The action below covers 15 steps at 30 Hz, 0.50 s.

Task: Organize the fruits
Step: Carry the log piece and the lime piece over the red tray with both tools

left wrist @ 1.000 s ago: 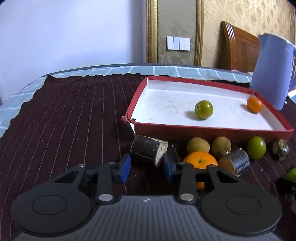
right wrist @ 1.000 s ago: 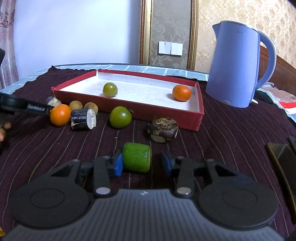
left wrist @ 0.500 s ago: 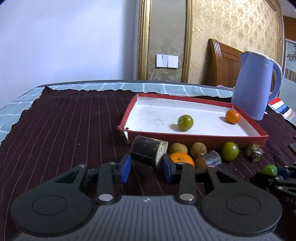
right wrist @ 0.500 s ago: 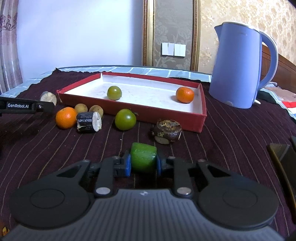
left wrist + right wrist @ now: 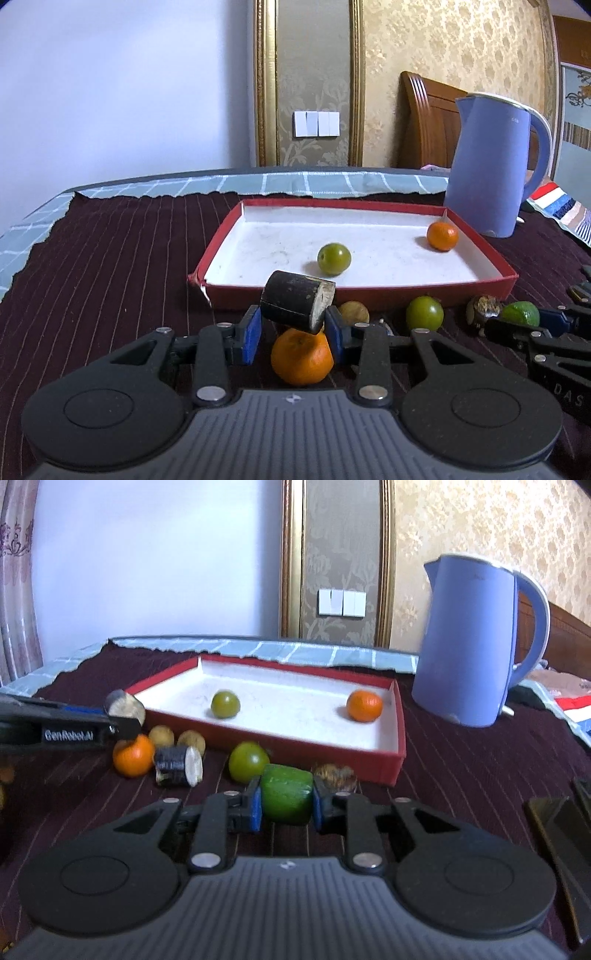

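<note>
My left gripper (image 5: 293, 334) is shut on a dark cut cane piece (image 5: 295, 301) and holds it above an orange (image 5: 302, 356), just before the red tray (image 5: 221, 245). My right gripper (image 5: 287, 806) is shut on a green chunk (image 5: 287, 794), lifted off the cloth. The tray (image 5: 399, 720) holds a green fruit (image 5: 333, 258) and a small orange (image 5: 442, 236). On the cloth before the tray lie another cane piece (image 5: 177, 766), two brown fruits (image 5: 161, 736), a green fruit (image 5: 247, 761) and a brown shell-like piece (image 5: 334, 773).
A blue kettle (image 5: 491, 166) stands at the tray's far right corner; it also shows in the right wrist view (image 5: 476, 642). A dark flat object (image 5: 557, 827) lies at the right edge. The table carries a dark striped cloth (image 5: 110, 258).
My left gripper has closed on the cane piece and lifted it over the orange. My right gripper has closed on the green chunk and raised it toward the tray.
</note>
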Each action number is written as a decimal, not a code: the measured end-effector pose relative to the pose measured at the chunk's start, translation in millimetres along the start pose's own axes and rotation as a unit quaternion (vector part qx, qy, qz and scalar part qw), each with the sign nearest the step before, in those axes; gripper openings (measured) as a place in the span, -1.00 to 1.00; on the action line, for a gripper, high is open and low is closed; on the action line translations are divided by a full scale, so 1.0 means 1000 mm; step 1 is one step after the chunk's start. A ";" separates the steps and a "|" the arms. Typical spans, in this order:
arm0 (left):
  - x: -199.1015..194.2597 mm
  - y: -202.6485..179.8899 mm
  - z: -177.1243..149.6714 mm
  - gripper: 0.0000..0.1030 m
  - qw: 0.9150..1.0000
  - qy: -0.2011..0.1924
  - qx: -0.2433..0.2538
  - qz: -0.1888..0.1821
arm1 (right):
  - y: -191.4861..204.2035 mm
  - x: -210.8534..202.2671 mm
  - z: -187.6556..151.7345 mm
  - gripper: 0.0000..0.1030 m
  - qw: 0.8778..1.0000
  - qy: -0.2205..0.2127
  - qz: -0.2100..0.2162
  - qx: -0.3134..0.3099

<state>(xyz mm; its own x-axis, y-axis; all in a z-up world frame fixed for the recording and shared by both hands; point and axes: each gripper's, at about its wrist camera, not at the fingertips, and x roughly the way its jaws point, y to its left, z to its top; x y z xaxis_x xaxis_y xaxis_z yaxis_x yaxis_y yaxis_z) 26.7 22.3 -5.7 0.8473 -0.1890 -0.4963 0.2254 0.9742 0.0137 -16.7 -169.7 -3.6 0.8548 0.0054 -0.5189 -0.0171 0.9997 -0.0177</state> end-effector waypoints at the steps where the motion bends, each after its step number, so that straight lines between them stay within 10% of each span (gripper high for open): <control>1: 0.001 -0.001 0.001 -0.30 1.000 -0.001 -0.001 0.002 | 0.000 0.000 0.003 -0.53 1.000 -0.004 -0.001 0.002; 15: 0.019 -0.014 0.009 -0.30 0.999 0.013 -0.011 0.039 | -0.002 0.011 0.024 -0.53 0.999 -0.024 -0.018 0.018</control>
<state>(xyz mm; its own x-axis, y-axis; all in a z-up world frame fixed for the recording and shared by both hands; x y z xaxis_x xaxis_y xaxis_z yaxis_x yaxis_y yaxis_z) 43.9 3.7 -7.8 0.8489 -0.1092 -0.5172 0.1483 0.9883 0.0348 5.0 -170.9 10.8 0.8786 -0.0302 -0.4766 0.0316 0.9995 -0.0050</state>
